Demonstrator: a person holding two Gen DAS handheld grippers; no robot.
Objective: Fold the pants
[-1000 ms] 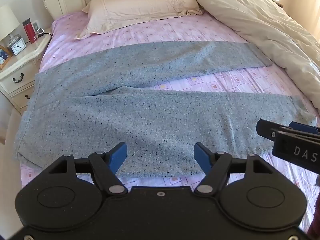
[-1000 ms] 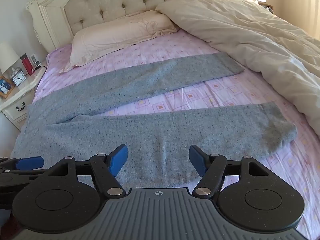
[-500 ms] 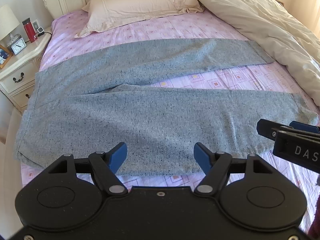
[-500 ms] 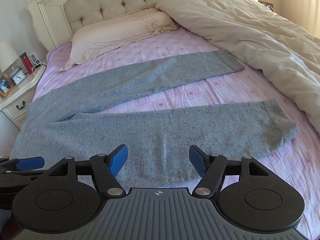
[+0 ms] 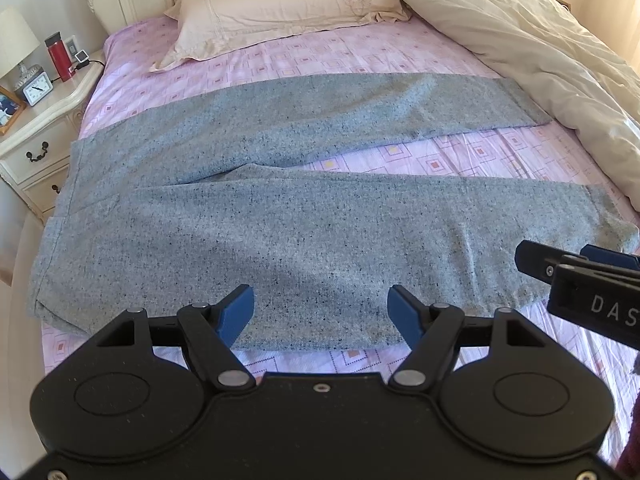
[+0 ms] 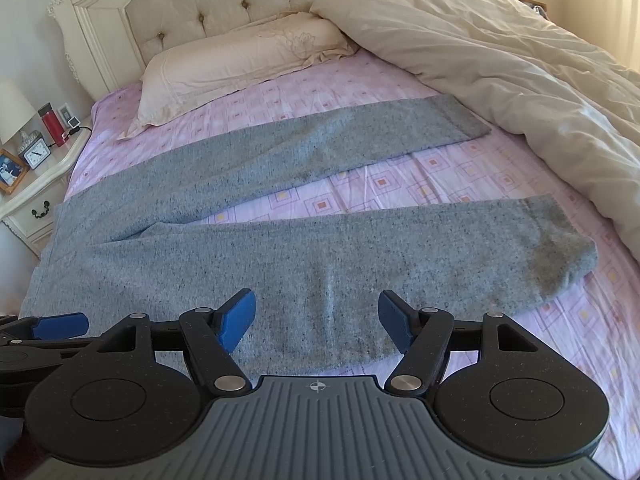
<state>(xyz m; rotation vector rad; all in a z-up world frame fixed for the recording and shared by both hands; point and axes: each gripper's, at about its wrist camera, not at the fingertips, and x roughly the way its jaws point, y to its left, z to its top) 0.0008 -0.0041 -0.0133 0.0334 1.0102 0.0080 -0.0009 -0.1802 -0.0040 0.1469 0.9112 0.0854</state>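
Note:
Grey speckled pants [image 5: 280, 240] lie flat across the pink patterned bed, waist at the left, both legs spread apart toward the right. The same pants [image 6: 320, 256] fill the right wrist view. My left gripper [image 5: 322, 312] hovers open above the near leg's front edge, blue pads wide apart with nothing between them. My right gripper [image 6: 318, 316] is open too, over the near leg further right, and holds nothing. The right gripper's side [image 5: 580, 276] pokes into the left wrist view, and the left gripper's tip [image 6: 60, 326] shows at the lower left of the right wrist view.
A cream duvet [image 6: 500, 60] is bunched along the right of the bed, touching the far leg's hem. A pillow [image 5: 280, 12] lies at the tufted headboard [image 6: 240, 4]. A nightstand [image 5: 36, 128] at the left holds a lamp, clock, red bottle and picture frame.
Both views drifted slightly, so the pants sit a touch lower in frame. Neither gripper changed its opening and the pants have not moved.

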